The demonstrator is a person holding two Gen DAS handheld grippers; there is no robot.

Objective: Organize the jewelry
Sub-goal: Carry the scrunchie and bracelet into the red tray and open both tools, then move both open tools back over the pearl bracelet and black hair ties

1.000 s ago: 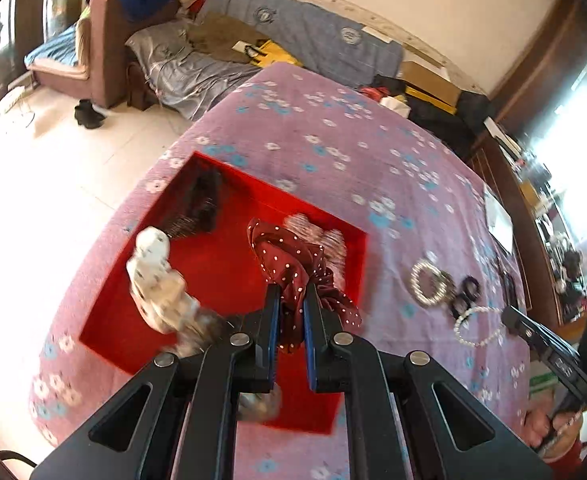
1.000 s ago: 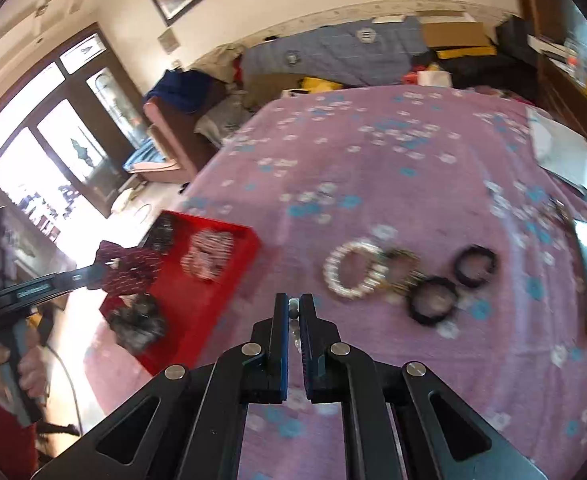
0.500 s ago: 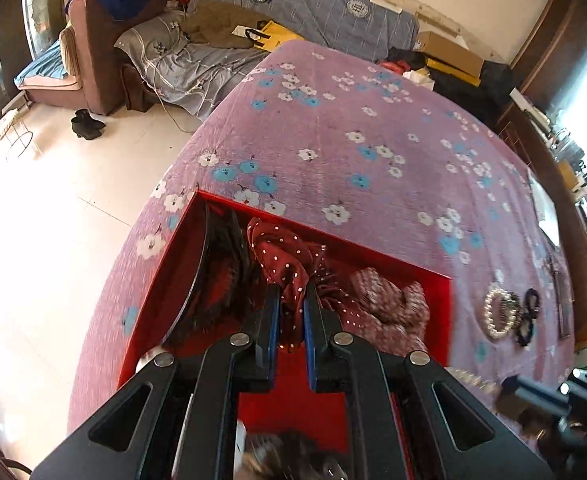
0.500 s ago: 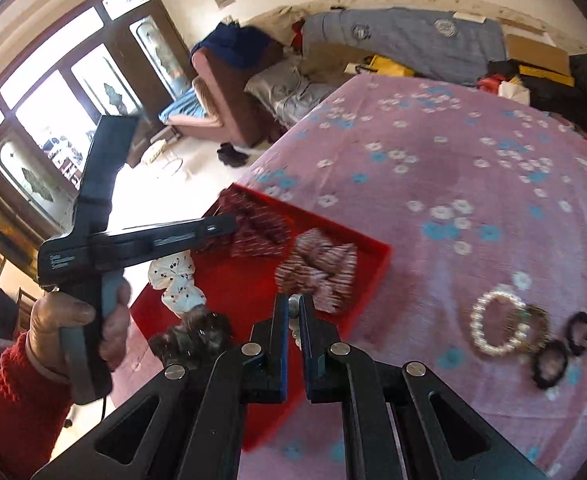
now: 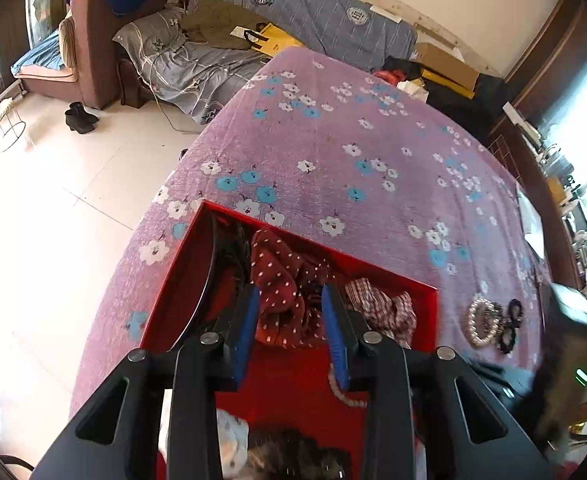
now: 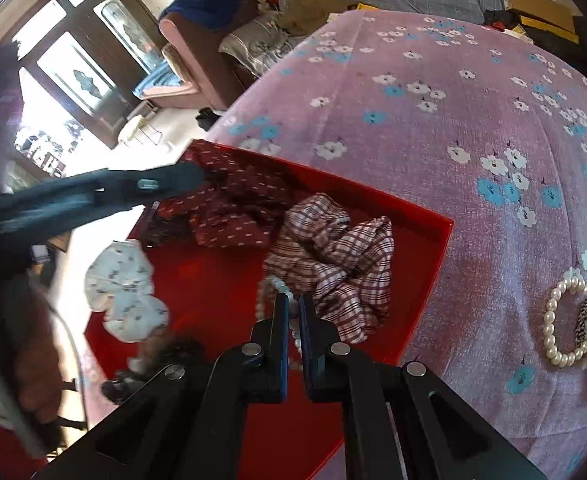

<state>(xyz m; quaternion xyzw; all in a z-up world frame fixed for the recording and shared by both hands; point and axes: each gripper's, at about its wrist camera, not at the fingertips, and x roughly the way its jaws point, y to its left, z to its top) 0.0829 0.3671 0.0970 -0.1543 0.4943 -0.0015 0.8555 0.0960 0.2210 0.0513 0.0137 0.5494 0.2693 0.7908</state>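
Observation:
A red tray (image 5: 293,372) (image 6: 425,264) lies on the purple flowered cloth. My left gripper (image 5: 290,312) is open, its jaws on either side of a dark red dotted scrunchie (image 5: 281,292) (image 6: 233,204) that lies in the tray's far part. My right gripper (image 6: 291,312) is shut on a pearl bead string (image 6: 269,292) and holds it over the tray, next to a plaid scrunchie (image 6: 333,256) (image 5: 381,308). The beads also show in the left wrist view (image 5: 345,396).
A white scrunchie (image 6: 125,292), a dark furry one (image 6: 173,356) and a black hairband (image 5: 217,264) also lie in the tray. A pearl bracelet (image 6: 561,320) (image 5: 481,322) and dark hair ties (image 5: 509,328) lie on the cloth right of the tray. Bed edge and floor at left.
My left gripper has opened and let the dotted scrunchie down into the tray. My right gripper has moved left, over the tray, with the pearl string in it.

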